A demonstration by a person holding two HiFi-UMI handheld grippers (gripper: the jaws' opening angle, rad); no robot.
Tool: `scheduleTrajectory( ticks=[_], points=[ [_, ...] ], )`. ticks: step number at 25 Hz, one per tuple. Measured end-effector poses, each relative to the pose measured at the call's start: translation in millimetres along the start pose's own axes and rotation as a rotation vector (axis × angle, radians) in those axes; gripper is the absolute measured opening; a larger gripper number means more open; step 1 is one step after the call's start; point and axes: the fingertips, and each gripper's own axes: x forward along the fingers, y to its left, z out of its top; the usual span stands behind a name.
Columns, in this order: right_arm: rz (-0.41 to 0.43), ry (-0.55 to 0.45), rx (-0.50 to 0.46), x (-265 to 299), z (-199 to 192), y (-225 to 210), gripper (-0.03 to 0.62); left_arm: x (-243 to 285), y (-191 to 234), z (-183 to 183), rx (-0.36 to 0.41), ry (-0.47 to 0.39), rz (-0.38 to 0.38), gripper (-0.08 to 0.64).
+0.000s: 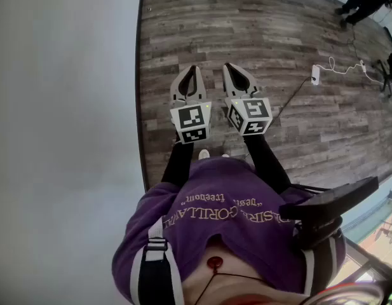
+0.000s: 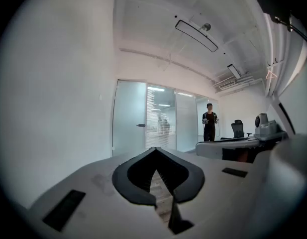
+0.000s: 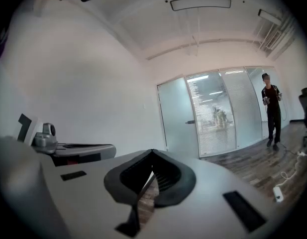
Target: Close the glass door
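Bright, even indoor light from ceiling lamp [image 2: 195,35]; strong fisheye bending, dark vignette at edges; slightly soft focus.

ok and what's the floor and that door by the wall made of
Floor: looks like wood-grain planks, grey-brown and matte, with staggered board seams; could be laminate or vinyl rather than real wood.
Door: apparently frosted glass, a pale panel that shows nothing behind it, unlike the clearer striped panes beside it. Its small handle is probably metal, too small to be sure.
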Motion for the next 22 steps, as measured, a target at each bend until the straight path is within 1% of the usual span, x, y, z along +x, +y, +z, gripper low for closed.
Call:
scheduleTrajectory(
  ticks=[5, 17, 22],
  points=[
    [-0.003, -0.001, 0.002, -4, 1, -4, -0.009, 0, -7, 2, 0.002, -0.001, -0.004, -0.009],
    [-0.012, -0.015, 0.017, -1, 1, -3, -0.009, 0, -3, 1, 0.003, -0.005, -0.004, -0.009],
    [-0.016, -0.008, 0.025, 4, -2, 1, -0.009, -2, 5, 0, -0.002, -0.004, -0.003, -0.009]
  ],
)
